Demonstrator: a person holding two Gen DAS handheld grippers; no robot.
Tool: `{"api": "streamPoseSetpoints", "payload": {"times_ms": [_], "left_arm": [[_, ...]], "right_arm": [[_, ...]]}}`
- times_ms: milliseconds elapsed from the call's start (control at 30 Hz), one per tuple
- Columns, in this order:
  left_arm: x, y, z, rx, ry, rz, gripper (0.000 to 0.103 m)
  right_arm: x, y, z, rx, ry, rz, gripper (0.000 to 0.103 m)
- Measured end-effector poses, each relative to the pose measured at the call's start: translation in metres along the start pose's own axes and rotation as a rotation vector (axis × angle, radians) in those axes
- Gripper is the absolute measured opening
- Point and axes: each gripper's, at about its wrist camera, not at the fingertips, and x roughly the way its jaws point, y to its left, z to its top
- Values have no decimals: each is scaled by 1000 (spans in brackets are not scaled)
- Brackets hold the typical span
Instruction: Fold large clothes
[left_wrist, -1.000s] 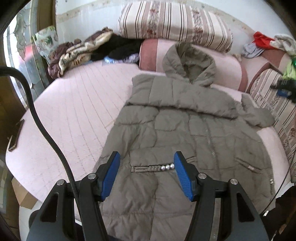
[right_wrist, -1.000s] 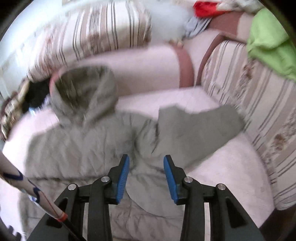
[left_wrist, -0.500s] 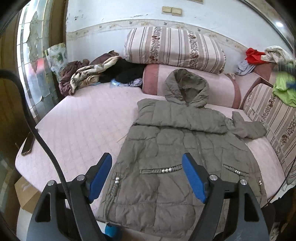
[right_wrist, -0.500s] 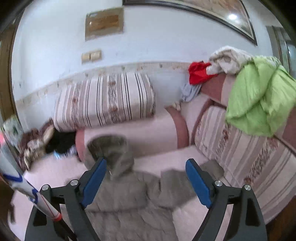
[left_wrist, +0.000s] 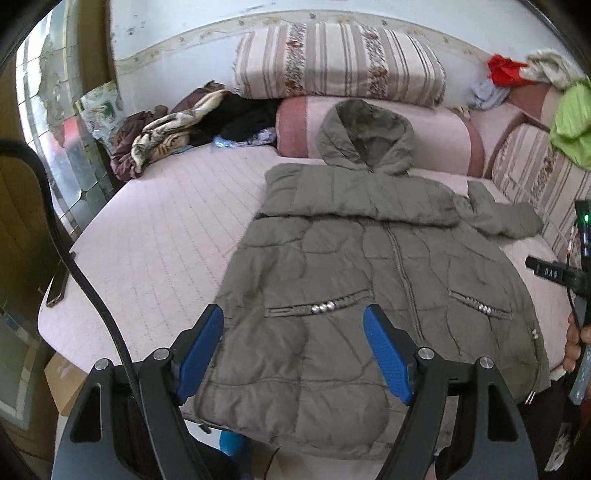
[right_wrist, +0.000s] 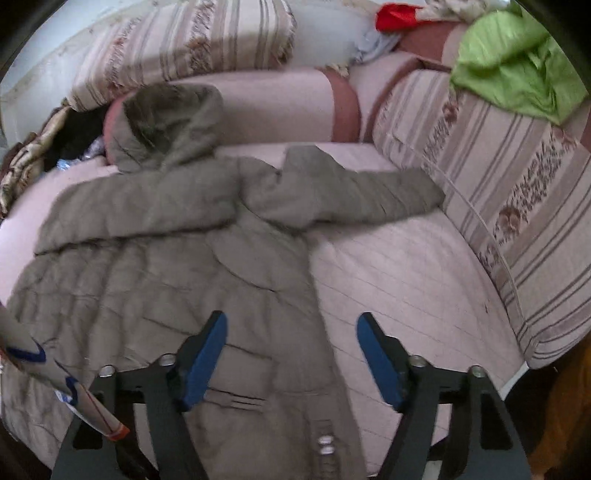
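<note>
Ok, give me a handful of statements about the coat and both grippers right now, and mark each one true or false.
1. The olive hooded coat lies front side up, zipper showing. True.
2. The left gripper is clamped on the coat's hem. False: its jaws stand open above the coat, gripping nothing.
3. One sleeve stretches out toward the striped cushion. True.
4. The right gripper is shut. False: its jaws are wide apart, over the coat's edge and the pink mattress.
5. The hood is folded down over the coat's chest. False: it rests up against the pink bolster.
</note>
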Motion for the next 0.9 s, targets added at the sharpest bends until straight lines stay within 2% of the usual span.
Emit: {"api": "streamPoseSetpoints", "payload": {"times_ms": [333, 467, 633, 900], "left_arm": [[32, -55, 1, 106, 79, -19, 77], [33, -71, -1, 146, 69, -14, 77], [48, -87, -4, 180, 112, -18, 77], [72, -100, 2, 159, 152, -54, 77]], "right_arm": [[13, -35, -2, 25, -12, -33, 72], [38, -69, 4, 111, 28, -35, 72], [65, -107, 7, 200, 62, -31, 72], [116, -159, 11, 338, 122, -23, 72]]}}
